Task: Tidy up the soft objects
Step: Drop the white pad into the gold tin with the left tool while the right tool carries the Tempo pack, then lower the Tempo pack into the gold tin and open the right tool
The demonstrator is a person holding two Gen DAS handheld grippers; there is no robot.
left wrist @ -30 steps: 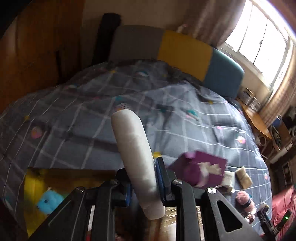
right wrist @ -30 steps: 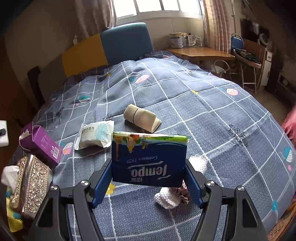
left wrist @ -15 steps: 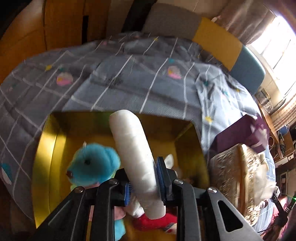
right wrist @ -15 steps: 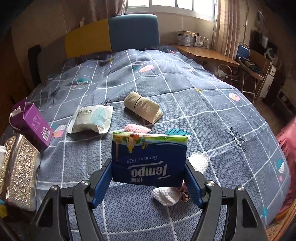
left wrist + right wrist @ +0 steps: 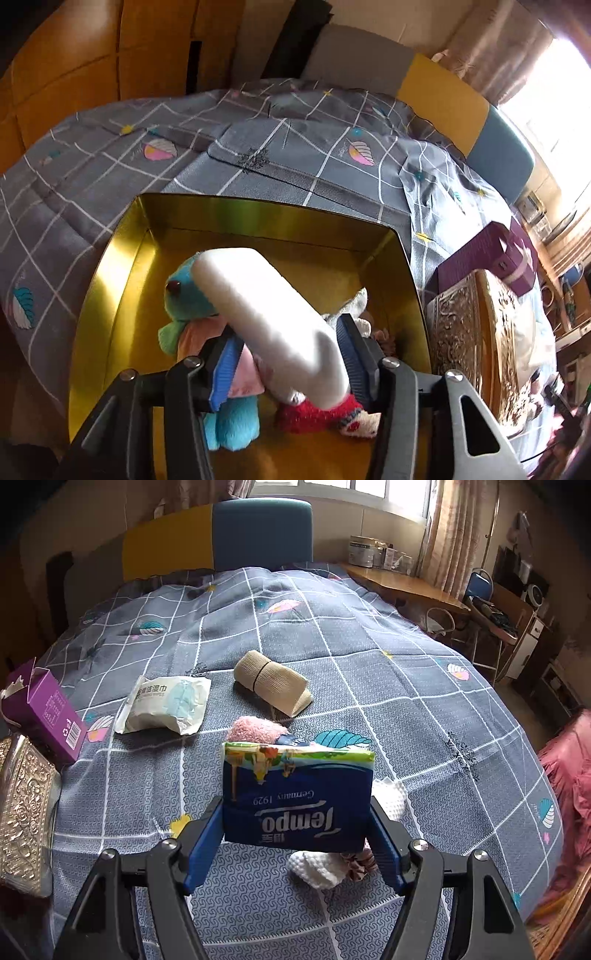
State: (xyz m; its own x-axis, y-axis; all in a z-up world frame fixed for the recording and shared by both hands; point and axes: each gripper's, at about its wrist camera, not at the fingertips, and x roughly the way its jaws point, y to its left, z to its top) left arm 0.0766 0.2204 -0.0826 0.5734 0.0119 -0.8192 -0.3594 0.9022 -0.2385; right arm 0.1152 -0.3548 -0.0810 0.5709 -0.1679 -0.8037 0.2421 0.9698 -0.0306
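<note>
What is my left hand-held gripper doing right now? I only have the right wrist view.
Observer: The left hand-held gripper has a white roll between its fingers, over a gold tin.
Operator: Anything in that tin?
Observer: Yes, a blue plush toy and a red knitted piece lie inside.
Operator: Where's the tin relative to the ornate box I see at my left edge?
Observer: The ornate gold box sits just right of the tin, with the purple carton behind it.
</note>
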